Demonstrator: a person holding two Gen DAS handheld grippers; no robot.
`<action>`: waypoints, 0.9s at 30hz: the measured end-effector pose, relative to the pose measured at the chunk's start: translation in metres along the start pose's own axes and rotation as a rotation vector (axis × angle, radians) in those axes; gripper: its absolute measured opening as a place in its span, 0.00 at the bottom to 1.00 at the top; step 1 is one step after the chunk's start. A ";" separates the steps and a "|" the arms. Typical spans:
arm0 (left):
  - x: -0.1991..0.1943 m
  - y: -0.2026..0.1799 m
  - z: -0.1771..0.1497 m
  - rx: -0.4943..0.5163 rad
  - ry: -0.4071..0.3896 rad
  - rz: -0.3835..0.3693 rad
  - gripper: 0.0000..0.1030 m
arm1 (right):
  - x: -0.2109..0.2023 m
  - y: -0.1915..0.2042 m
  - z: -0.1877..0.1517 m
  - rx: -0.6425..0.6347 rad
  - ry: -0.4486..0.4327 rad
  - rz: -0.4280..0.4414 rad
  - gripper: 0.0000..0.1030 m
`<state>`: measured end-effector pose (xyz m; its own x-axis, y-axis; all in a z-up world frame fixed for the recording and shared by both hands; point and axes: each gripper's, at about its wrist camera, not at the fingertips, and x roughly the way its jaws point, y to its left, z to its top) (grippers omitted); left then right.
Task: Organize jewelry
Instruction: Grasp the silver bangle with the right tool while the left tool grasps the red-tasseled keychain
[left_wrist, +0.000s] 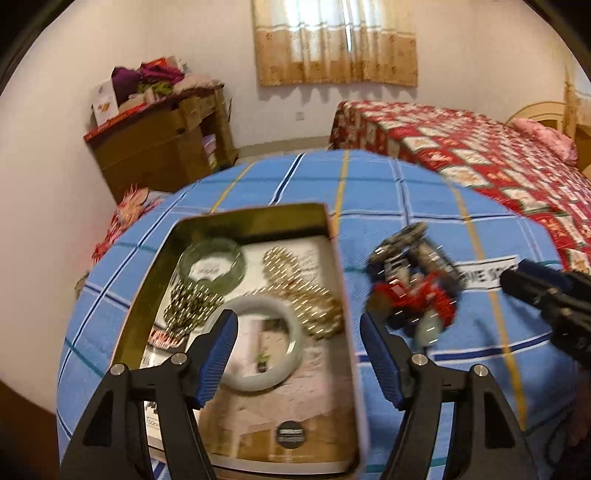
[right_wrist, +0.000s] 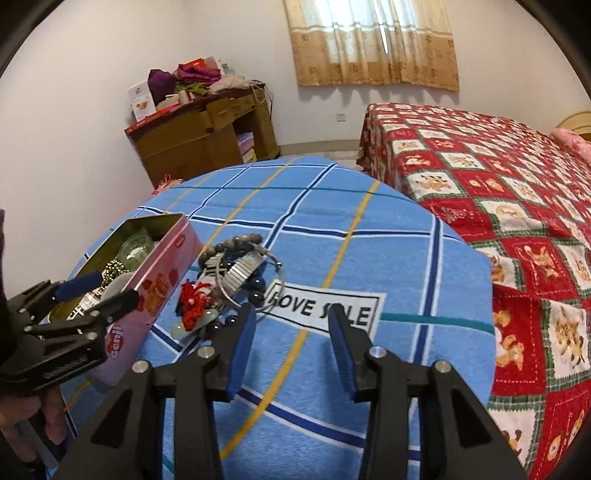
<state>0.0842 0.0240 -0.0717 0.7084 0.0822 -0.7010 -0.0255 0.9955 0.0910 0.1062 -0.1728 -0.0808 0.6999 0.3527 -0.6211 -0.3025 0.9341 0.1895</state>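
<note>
My left gripper (left_wrist: 297, 349) hangs over the open tin (left_wrist: 236, 218), jaws spread wide, nothing gripped; a pale jade bangle (left_wrist: 258, 345) lies flat on the tin floor under them, untouched. Only the left cam looks into the tin: behind the bangle, gold bead chains (left_wrist: 306, 295), a clear green glass bangle (left_wrist: 212, 264) leaning at the far left, plus a printed card lining the floor. Right cam gets the tin's outside instead, a pink wall w/ "Genji" lettering (right_wrist: 147, 295), & my left gripper (right_wrist: 99, 291) seen from the side above it.

My right gripper (right_wrist: 291, 325) sits abt half open, empty, over the blue plaid cloth (right_wrist: 332, 229), just right of the loose jewelry heap (right_wrist: 229, 280): red tassel charm (right_wrist: 194, 299), dark bead bracelet, metal stretch band, thin wire bangles, all still outside the tin, just beside its wall. Left cam blurs that heap; right cam shows it sharp, w/ the "LOVE" label (right_wrist: 325, 310) under the fingers.

Further off: red patterned bedspread (right_wrist: 498, 192), wooden desk (right_wrist: 207, 136) piled w/ clothes, curtain (right_wrist: 373, 40).
</note>
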 end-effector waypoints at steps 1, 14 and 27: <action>0.001 0.003 -0.001 -0.013 0.005 -0.016 0.69 | 0.002 0.002 0.001 -0.009 0.007 0.003 0.43; 0.001 0.043 -0.011 -0.124 0.026 -0.048 0.73 | 0.028 0.031 0.012 -0.144 0.080 0.028 0.43; -0.031 0.010 0.002 -0.045 -0.076 -0.110 0.73 | 0.033 0.039 0.010 -0.210 0.105 0.071 0.07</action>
<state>0.0631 0.0309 -0.0473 0.7601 -0.0299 -0.6491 0.0250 0.9995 -0.0167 0.1237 -0.1241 -0.0860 0.6043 0.3993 -0.6895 -0.4845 0.8711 0.0798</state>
